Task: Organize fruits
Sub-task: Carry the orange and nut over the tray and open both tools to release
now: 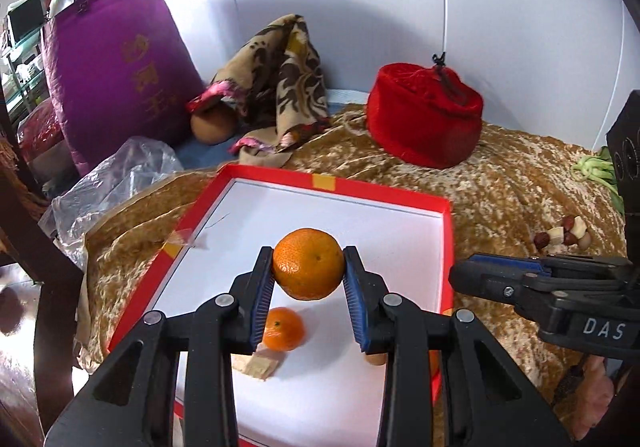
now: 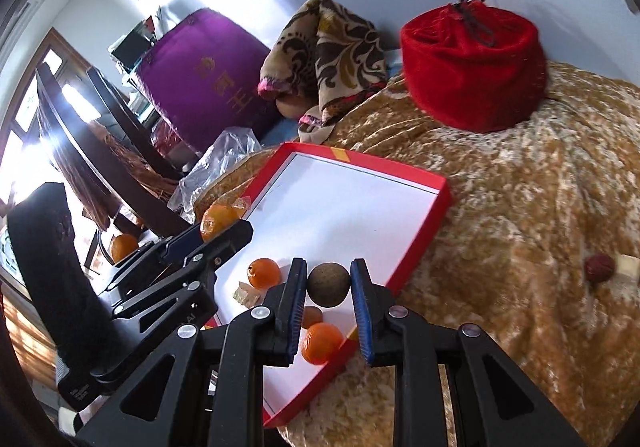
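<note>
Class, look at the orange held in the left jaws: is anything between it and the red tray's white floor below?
Nothing visible blocks it. The orange hangs over bare white floor of the red tray; a smaller orange lies nearer the camera.

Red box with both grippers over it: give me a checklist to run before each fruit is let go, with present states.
1. Left gripper shut on the big orange: ok.
2. Right gripper shut on the brown ball fruit: ok.
3. Big orange above the red box: ok.
4. Bare white floor beside the small orange: ok.
5. Brown ball fruit inside the box rim: ok.
6. Height of either fruit above the floor: cannot tell.
</note>
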